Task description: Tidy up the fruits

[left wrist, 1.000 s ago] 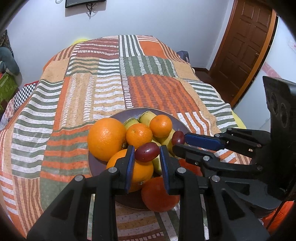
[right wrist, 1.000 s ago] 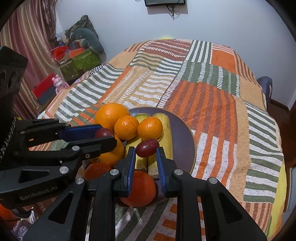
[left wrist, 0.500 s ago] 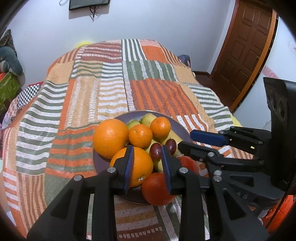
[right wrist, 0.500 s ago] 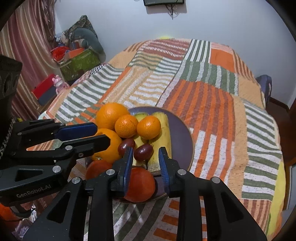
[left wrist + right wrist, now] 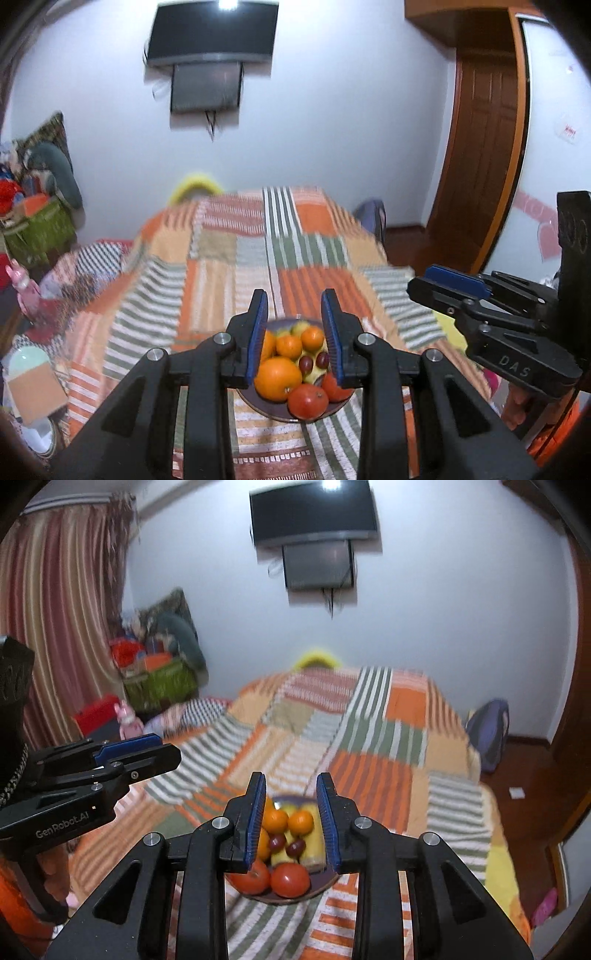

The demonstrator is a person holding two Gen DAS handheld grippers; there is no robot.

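Note:
A dark plate (image 5: 273,412) of fruit sits on the striped bedspread, far below both grippers. It holds oranges (image 5: 277,378), two tomatoes (image 5: 307,400), bananas (image 5: 313,843) and two dark grapes (image 5: 313,362). The plate also shows in the right wrist view (image 5: 321,888), with tomatoes (image 5: 290,879) and grapes (image 5: 286,843). My left gripper (image 5: 294,306) is open and empty, raised well above the plate. My right gripper (image 5: 291,788) is open and empty, raised beside it. Each gripper shows in the other's view, the right one (image 5: 448,282) and the left one (image 5: 147,747).
The striped bedspread (image 5: 236,273) covers the bed. A wall-mounted TV (image 5: 210,33) hangs on the far wall. A wooden door (image 5: 480,155) is at the right. Bags and clutter (image 5: 155,664) and a curtain (image 5: 59,609) are at the left. A backpack (image 5: 487,727) lies on the floor.
Both grippers released their grapes onto the plate, opened wide, and pulled up and back away from the plate, so the view now tilts up to the wall and TV.

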